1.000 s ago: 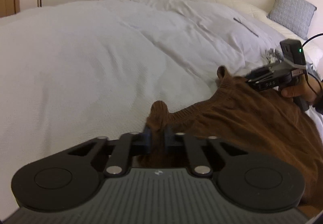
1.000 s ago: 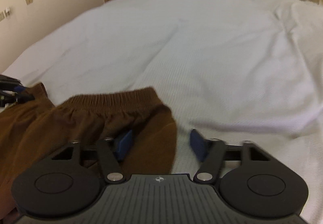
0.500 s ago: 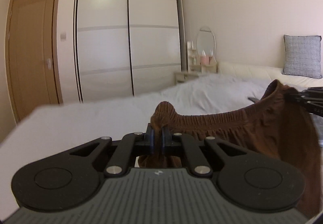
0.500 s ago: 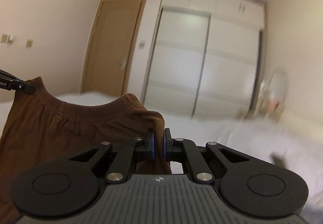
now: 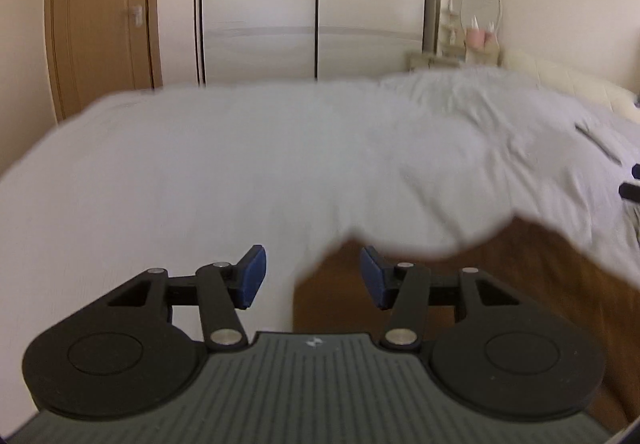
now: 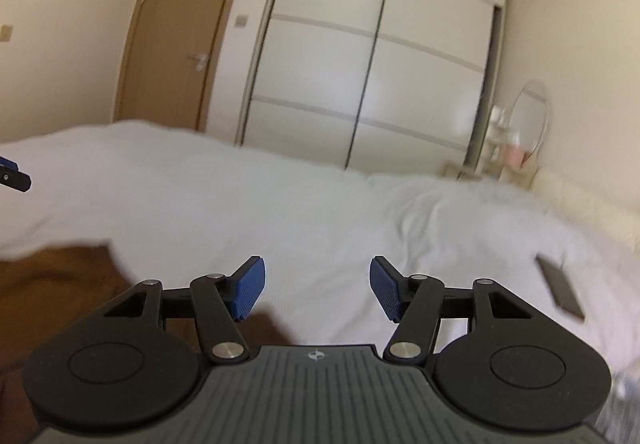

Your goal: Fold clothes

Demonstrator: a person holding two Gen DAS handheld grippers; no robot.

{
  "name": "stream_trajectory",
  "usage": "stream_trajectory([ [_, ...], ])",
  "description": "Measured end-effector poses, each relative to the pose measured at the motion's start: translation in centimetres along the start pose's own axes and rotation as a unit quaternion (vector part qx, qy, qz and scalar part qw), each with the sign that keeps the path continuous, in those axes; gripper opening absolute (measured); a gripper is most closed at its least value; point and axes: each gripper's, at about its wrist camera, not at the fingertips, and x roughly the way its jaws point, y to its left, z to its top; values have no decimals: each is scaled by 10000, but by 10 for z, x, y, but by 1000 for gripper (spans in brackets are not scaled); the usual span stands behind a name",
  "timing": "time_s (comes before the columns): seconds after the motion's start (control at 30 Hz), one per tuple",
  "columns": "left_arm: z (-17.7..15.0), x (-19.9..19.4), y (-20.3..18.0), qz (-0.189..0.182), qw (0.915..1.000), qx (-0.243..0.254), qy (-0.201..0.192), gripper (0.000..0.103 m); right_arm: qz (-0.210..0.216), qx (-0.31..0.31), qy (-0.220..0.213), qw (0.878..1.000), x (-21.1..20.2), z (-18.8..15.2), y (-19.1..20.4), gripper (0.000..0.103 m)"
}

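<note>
On my left camera, the left gripper has its blue-padded fingers spread wide with nothing between them. The brown garment lies on the white bedspread below and to the right of that gripper; its edge runs under the right-hand pad, but I cannot tell whether the pad touches the cloth. The picture is smeared, so I cannot make out the garment's folds or waistband. On my right camera, the right gripper is likewise wide open and empty, its pads hanging over bare bedspread. The brown garment sits at the lower left of that view, partly behind the gripper's body, apart from the pads. A dark flat phone-like slab lies on the covers off to the right. At the left edge I see the tip of the other gripper. Beyond the bed stand a white sliding wardrobe, a wooden door and an oval mirror.
</note>
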Motion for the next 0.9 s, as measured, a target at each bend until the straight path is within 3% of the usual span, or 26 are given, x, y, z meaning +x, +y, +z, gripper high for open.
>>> stream_trajectory([
  [0.13, -58, -49, 17, -162, 9991, -242, 319, 51, 362, 427, 305, 9980, -47, -40, -18, 58],
  [0.17, -73, -63, 20, -230, 9983, -350, 394, 56, 448, 542, 328, 9970, -70, -51, -16, 59],
  [0.3, -125, -102, 26, -519, 9932, -766, 711, 57, 964, 983, 407, 9896, -155, -75, 13, 59],
  [0.37, -140, -112, 23, -664, 9899, -1003, 755, 57, 1272, 485, 334, 9901, -174, -74, 50, 59],
  [0.5, -148, -129, 18, -579, 9907, -1096, 565, 57, 1875, -514, 183, 9807, -212, -74, 126, 62],
  [0.63, -145, -148, 26, -474, 9911, -1198, 332, 57, 2449, -1510, 32, 9577, -249, -73, 201, 69],
  [0.7, -146, -159, 28, -342, 9935, -1054, 249, 60, 2607, -2142, 42, 9413, -242, -75, 230, 69],
  [0.8, -150, -174, 33, -271, 9959, -848, 168, 64, 2492, -3108, 132, 9171, -219, -85, 262, 69],
  [0.9, -156, -180, 31, -256, 9984, -483, 111, 66, 2290, -4119, 235, 8817, -194, -97, 293, 69],
])
